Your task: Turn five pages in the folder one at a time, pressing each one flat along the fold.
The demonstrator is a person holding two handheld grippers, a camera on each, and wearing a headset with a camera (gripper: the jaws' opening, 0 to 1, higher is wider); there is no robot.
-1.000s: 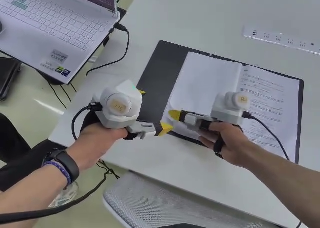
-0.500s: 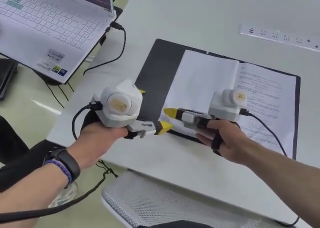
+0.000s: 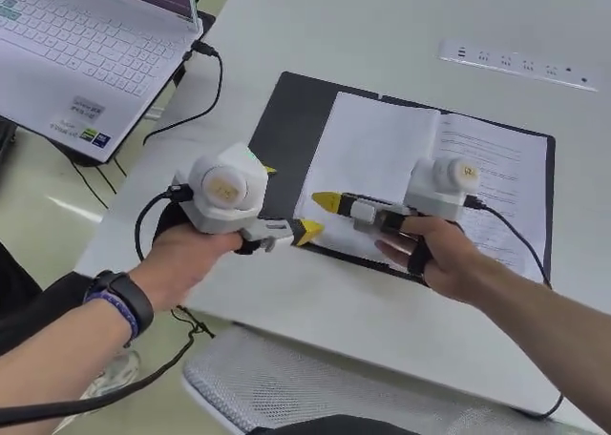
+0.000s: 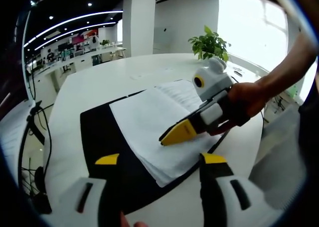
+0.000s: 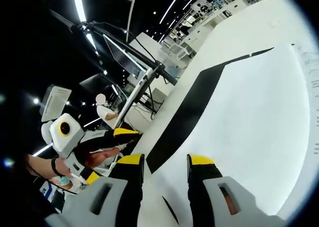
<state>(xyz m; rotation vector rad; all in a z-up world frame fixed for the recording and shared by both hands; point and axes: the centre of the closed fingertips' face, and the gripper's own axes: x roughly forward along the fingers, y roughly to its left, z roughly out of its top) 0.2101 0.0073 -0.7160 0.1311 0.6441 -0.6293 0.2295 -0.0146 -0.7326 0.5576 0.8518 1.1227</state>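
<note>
Nearest, the left gripper (image 4: 160,160) hangs at the near edge of the black folder (image 3: 291,130), jaws spread wide and empty. Just beyond, the right gripper (image 3: 326,202), jaws slightly parted and gripping nothing, lies low over the blank turned sheets (image 3: 377,154). The open folder holds those sheets left of the fold and printed pages (image 3: 496,182) right; unpinned, the top sheet would likely drag or crease under a sideways press.

Black folder (image 3: 291,130) lying open on white table (image 3: 382,25), blank white page (image 3: 372,149) left, printed page (image 3: 496,173) right
</note>
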